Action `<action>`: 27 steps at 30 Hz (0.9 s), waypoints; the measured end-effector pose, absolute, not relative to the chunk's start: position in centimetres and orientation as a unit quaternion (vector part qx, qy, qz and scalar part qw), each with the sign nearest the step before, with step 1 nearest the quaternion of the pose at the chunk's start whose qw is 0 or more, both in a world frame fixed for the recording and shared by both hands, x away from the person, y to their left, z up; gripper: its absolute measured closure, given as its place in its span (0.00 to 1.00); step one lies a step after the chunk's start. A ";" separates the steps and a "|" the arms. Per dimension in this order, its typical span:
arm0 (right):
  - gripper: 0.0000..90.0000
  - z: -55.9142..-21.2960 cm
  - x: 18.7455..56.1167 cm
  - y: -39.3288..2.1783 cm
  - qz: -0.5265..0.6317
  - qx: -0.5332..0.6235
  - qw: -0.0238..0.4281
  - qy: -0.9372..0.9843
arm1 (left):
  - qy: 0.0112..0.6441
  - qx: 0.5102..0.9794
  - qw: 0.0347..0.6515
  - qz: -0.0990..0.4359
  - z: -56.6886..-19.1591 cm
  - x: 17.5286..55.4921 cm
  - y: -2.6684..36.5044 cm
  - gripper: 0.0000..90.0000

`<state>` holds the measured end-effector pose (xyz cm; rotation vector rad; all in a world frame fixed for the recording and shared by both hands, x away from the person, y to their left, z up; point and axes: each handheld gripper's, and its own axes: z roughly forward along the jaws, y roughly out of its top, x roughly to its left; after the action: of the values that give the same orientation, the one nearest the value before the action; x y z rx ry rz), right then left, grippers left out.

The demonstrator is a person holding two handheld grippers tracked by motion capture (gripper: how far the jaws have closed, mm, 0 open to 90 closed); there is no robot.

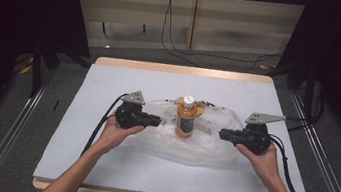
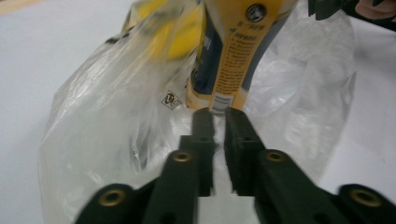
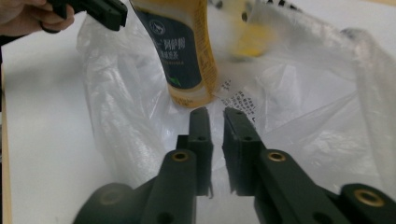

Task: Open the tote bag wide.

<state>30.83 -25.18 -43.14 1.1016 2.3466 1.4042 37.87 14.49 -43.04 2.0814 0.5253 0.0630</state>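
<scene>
An orange drink bottle [image 1: 185, 121] with a white cap and dark label stands upright on a crumpled clear plastic bag [image 1: 201, 148] at the middle of the table. My left gripper [image 1: 161, 121] points at it from the left, my right gripper [image 1: 220, 133] from the right, both a short way off. In the left gripper view the jaws [image 2: 218, 114] stand slightly apart over the bag [image 2: 102, 116], just short of the bottle's base [image 2: 233, 56]. The right gripper view shows the same narrow gap [image 3: 215, 113] before the bottle [image 3: 184, 51], nothing pinched.
A yellow packet [image 1: 200, 111] lies in the bag behind the bottle. The pale grey mat [image 1: 113, 168] covers the wood-edged table, bare around the bag. Cables trail from both grippers toward the front edge. Dark stands and floor cables surround the table.
</scene>
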 end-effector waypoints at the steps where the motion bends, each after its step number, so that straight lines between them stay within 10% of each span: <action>1: 0.75 -43.1 30.7 -25.3 0.477 0.374 0.099 0.789 | 0.219 0.848 0.481 0.032 -42.9 37.6 14.8 0.76; 12: 0.13 -42.4 29.0 -25.4 0.511 0.396 0.138 0.751 | 0.239 0.814 0.523 0.083 -41.4 35.2 17.1 0.31; 27: 0.11 -41.8 25.7 -27.0 0.523 0.441 0.211 0.699 | 0.266 0.795 0.530 0.128 -41.8 31.6 20.7 0.09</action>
<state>25.66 -27.01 -41.82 1.2242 1.9413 1.4533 31.64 20.74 -41.84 1.8975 0.6347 0.3058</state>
